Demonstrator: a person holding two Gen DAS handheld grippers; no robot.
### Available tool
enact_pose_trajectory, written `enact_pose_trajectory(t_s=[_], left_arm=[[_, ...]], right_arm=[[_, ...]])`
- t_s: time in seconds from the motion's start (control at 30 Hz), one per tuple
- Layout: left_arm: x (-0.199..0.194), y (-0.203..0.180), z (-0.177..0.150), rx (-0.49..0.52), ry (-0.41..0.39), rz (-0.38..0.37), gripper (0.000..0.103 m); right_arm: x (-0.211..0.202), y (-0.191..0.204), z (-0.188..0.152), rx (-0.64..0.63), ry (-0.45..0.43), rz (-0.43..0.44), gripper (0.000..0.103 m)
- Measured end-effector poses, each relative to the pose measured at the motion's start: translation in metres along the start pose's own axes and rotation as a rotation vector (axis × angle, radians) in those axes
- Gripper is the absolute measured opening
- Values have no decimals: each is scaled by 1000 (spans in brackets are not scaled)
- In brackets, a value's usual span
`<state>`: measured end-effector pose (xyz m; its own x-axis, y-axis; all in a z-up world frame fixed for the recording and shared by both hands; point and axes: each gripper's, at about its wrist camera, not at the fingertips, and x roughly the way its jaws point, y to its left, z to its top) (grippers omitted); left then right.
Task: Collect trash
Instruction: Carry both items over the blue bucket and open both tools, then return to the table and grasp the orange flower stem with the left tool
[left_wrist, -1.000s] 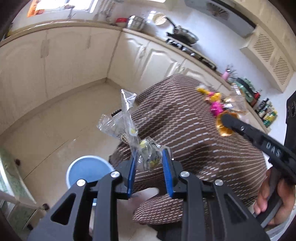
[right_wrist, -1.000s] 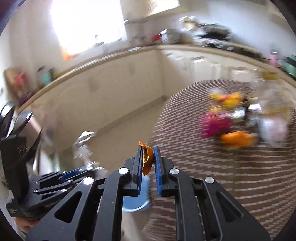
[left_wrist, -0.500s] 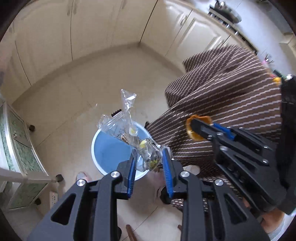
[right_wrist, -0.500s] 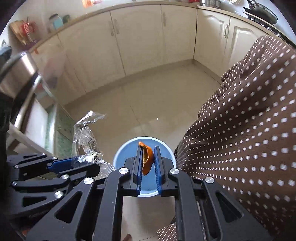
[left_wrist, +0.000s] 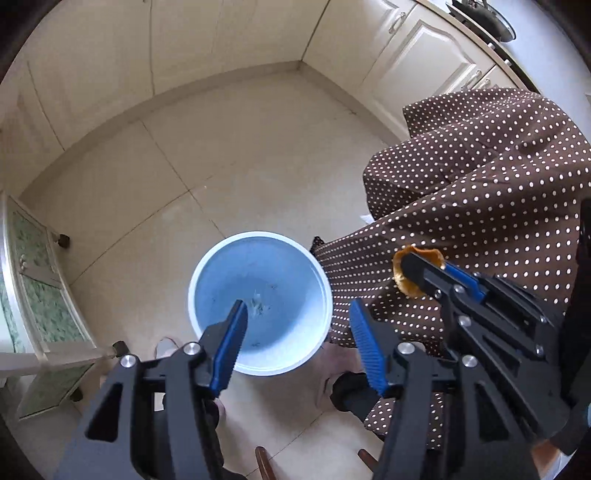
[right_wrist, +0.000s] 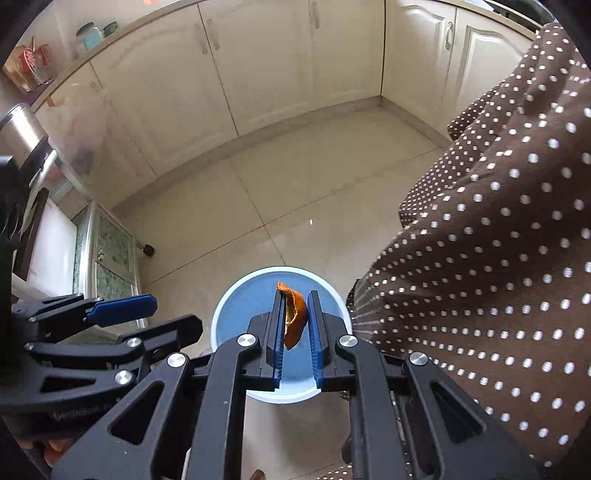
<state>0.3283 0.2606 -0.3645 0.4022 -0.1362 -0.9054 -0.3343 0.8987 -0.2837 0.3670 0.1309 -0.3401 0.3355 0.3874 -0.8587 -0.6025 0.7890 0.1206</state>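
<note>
A blue bin with a white rim (left_wrist: 207, 273) stands on the floor beside the table; it also shows in the right wrist view (right_wrist: 236, 295). My left gripper (left_wrist: 297, 317) is open and empty above it. A faint clear wrapper (left_wrist: 260, 304) lies inside the bin. My right gripper (right_wrist: 295, 306) is shut on an orange peel (right_wrist: 293, 319) and holds it over the bin. In the left wrist view the right gripper (left_wrist: 415, 269) and the orange peel (left_wrist: 408, 284) sit to the right, in front of the cloth.
A brown polka-dot tablecloth (left_wrist: 480, 192) hangs at the right, close to the bin. A small glass-door cabinet (left_wrist: 33, 280) stands at the left. Cream kitchen cupboards (right_wrist: 258, 74) line the far walls. The beige tiled floor (left_wrist: 221, 155) lies between them.
My left gripper has opened and the clear wrapper it held has dropped into the bin. Both grippers have swung from the table down over the bin.
</note>
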Motion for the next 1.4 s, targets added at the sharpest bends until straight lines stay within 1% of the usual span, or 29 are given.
enact_pose_trajectory(t_s=[0.27, 0.47, 0.57, 0.63, 0.67, 0.73, 0.8, 0.93, 1.1, 1.23, 1.3, 1.4], left_arm=[[-21, 13, -16, -24, -36, -1, 57], [-35, 20, -19, -39, -62, 4, 57], [-42, 21, -19, -39, -77, 12, 57], [-46, 20, -18, -44, -86, 12, 57], [-49, 18, -17, -45, -91, 11, 57], [-55, 17, -18, -43, -102, 10, 58], [-62, 15, -18, -39, -116, 9, 59], [-81, 6, -19, -22, -146, -6, 59], [-113, -11, -24, 5, -207, -23, 59], [-147, -37, -32, 49, -275, -46, 60], [-161, -51, -36, 72, -305, -58, 60], [-190, -81, -46, 129, -365, -81, 61]], right_arm=[[8, 13, 3, -15, 9, 28, 11], [7, 22, 16, -38, -9, 22, 11], [3, 26, 23, -38, -25, 31, 13], [-2, 28, 27, -45, -37, 29, 17], [-5, 29, 28, -48, -43, 25, 21], [-12, 30, 29, -48, -56, 22, 38], [-22, 28, 30, -49, -77, 12, 39], [-49, 29, 28, -92, -138, -63, 41], [-96, 27, 24, -99, -227, -111, 46], [-143, 21, 17, -95, -307, -151, 49], [-173, 15, 10, -85, -357, -171, 50], [-213, 2, -2, -53, -420, -188, 53]])
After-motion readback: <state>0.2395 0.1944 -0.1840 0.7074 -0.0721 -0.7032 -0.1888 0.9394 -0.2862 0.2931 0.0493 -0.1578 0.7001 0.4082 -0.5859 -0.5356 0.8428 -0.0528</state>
